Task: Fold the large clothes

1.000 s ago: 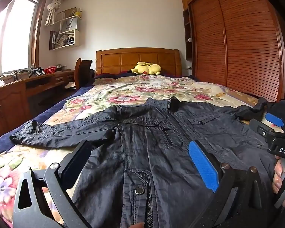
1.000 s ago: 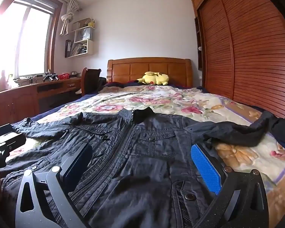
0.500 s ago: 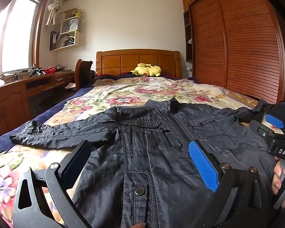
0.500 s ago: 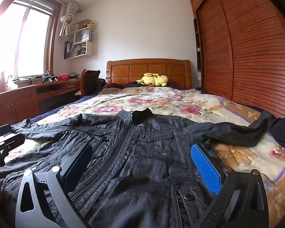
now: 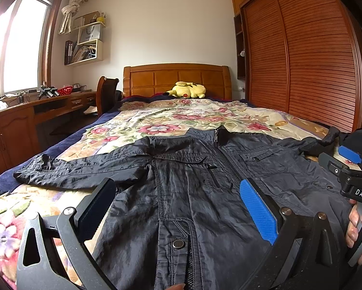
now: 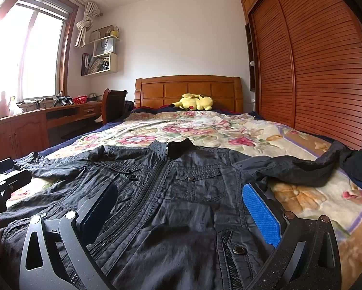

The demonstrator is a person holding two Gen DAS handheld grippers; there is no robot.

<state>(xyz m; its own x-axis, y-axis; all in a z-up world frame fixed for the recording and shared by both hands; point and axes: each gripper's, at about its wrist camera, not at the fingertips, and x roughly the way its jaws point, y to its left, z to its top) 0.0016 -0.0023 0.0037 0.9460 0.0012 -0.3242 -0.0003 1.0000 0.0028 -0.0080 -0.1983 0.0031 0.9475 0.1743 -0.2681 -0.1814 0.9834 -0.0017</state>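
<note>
I have the dark jacket (image 5: 193,193) spread front-up on the flowered bedspread (image 5: 181,118), collar toward the wooden headboard (image 5: 176,77), zip closed up the middle, and as far as I can judge no fold has been made yet. My left gripper (image 5: 176,207) hangs low over the jacket's lower left front with its jaws spread wide and nothing between them; my right gripper (image 6: 178,215) is the same over the lower right front, released, the cloth passing beneath it untouched as far as I can tell. The left sleeve (image 5: 79,169) lies stretched straight out toward the desk side of the bed, fairly flat. The right sleeve (image 6: 297,169) runs out toward the wardrobe side and looks more rumpled, its cuff end ending beside a dark bundle (image 6: 359,166) at the bed's edge; I cannot tell what that bundle is. So the laying-out seems done and nearly everything else is left: I reckon each sleeve has to come in across the body, then the hem go up toward the collar. The yellow plush toy (image 6: 195,101) up by the headboard is well apart from the work.
</note>
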